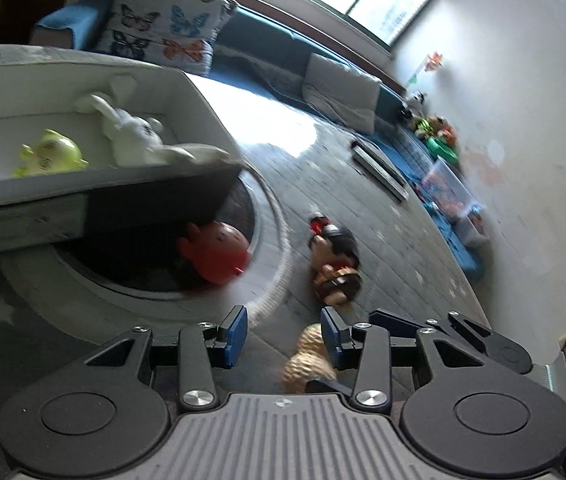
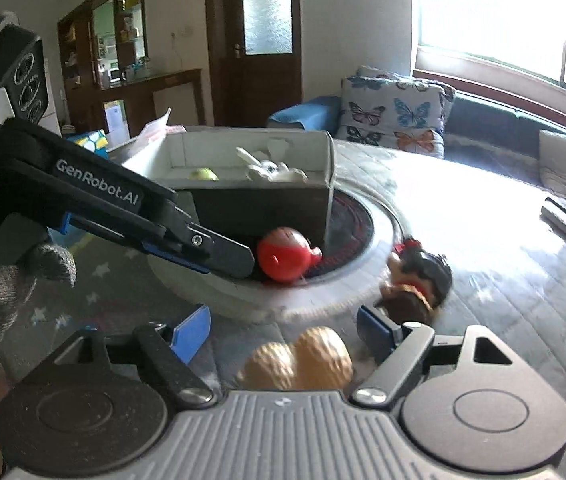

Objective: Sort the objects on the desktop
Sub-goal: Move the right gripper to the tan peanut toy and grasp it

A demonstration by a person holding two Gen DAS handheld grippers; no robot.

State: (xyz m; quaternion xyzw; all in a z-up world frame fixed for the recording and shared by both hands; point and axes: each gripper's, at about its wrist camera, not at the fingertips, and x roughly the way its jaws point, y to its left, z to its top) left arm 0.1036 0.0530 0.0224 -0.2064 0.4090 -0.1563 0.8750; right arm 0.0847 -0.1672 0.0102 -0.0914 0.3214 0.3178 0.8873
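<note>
Toys scattered on a quilted grey star-print cover.
Both grippers gape empty: right gripper over a ridged tan peanut toy low centre; left gripper facing a glossy red figure beneath the white box.

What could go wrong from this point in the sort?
1. The right gripper is open around the peanut toy; the toy's rounded shell may slip on closing.
2. The left gripper sits close to the red toy and could knock it.
3. The doll lies nearby, easily bumped.
</note>
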